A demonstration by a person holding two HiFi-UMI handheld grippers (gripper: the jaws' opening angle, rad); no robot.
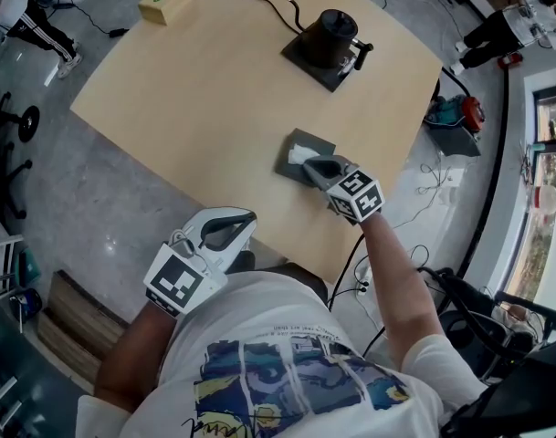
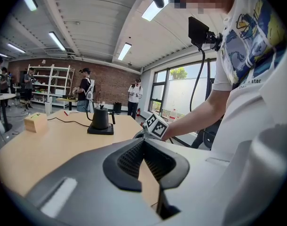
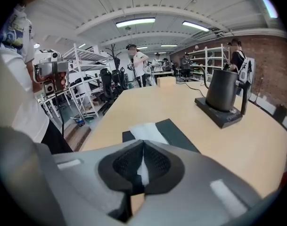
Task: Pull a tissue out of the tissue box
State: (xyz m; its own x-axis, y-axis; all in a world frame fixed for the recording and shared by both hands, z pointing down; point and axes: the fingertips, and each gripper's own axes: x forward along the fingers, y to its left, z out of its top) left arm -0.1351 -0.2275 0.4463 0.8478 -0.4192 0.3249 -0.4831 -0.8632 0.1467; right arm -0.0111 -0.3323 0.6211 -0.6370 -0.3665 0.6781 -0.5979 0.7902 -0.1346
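Observation:
A flat dark grey tissue box (image 1: pixel 318 142) lies near the table's front edge, with a white tissue (image 1: pixel 300 154) sticking out of its top. My right gripper (image 1: pixel 318 168) reaches down onto the box from the near side and is shut on the tissue. In the right gripper view a white strip of tissue (image 3: pixel 143 167) shows pinched between the pads of the right gripper (image 3: pixel 143 143), and the rest of the sheet lies on the box (image 3: pixel 175 133) just ahead. My left gripper (image 1: pixel 248 217) hangs off the table's near edge, shut and empty. Its jaws (image 2: pixel 143 141) meet with nothing between them.
A black kettle (image 1: pixel 329 36) on a dark base stands behind the box, a black cable running left from it. A tan box (image 1: pixel 167 0) sits at the table's far left corner. Bare tabletop (image 1: pixel 204 99) lies between. Several people stand in the background.

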